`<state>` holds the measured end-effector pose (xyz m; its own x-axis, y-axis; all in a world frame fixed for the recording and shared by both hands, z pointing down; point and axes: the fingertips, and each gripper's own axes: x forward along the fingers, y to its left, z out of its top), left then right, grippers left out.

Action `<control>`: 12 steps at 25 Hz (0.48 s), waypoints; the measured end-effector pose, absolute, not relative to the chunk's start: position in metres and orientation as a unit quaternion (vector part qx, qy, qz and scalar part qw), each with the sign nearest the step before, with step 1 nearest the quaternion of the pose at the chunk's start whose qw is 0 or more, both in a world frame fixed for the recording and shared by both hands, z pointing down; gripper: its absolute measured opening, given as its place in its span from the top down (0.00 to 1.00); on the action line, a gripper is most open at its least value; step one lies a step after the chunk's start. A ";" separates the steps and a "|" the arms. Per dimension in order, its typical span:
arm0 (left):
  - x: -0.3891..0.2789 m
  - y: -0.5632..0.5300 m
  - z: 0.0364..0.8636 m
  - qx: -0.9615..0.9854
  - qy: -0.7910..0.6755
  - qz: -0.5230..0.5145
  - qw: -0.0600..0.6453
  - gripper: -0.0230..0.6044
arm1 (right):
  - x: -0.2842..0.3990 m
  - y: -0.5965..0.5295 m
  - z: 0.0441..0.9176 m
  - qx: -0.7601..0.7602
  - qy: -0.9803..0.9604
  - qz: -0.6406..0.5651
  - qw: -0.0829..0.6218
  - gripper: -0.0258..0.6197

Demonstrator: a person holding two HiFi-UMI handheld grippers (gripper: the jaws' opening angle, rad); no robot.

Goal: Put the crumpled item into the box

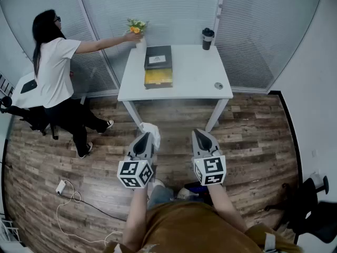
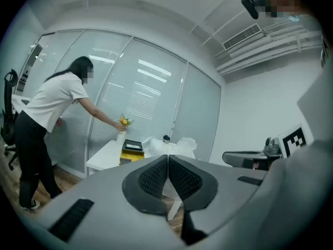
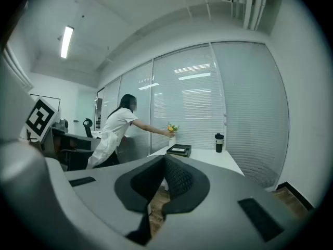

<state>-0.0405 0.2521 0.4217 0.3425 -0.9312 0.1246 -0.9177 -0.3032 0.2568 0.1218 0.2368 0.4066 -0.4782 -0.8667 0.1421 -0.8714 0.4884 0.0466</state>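
A white crumpled paper (image 1: 152,130) sticks out past the tip of my left gripper (image 1: 147,135), which is shut on it above the wooden floor, short of the table. In the left gripper view the paper (image 2: 169,146) bulges above the closed jaws of the left gripper (image 2: 168,158). My right gripper (image 1: 198,133) hangs beside it, shut and empty, and its jaws meet in the right gripper view (image 3: 164,159). A black box (image 1: 158,57) and a yellow box (image 1: 158,78) lie side by side on the white table (image 1: 195,75).
A person in a white shirt (image 1: 53,70) stands at the left and reaches to a flower vase (image 1: 139,33) on the table's far left corner. A dark cup (image 1: 208,38) and a small round object (image 1: 218,86) are on the table. A cable (image 1: 68,194) lies on the floor.
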 end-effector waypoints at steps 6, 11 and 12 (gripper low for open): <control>-0.039 0.258 0.432 0.805 -0.574 -0.022 0.150 0.92 | 0.125 0.242 0.418 0.502 -0.860 0.019 0.085 0.94; -0.039 0.255 0.432 0.801 -0.579 -0.023 0.150 0.92 | 0.131 0.239 0.423 0.500 -0.861 0.029 0.088 0.94; -0.039 0.255 0.432 0.801 -0.579 -0.023 0.151 0.92 | 0.132 0.239 0.423 0.501 -0.861 0.032 0.087 0.94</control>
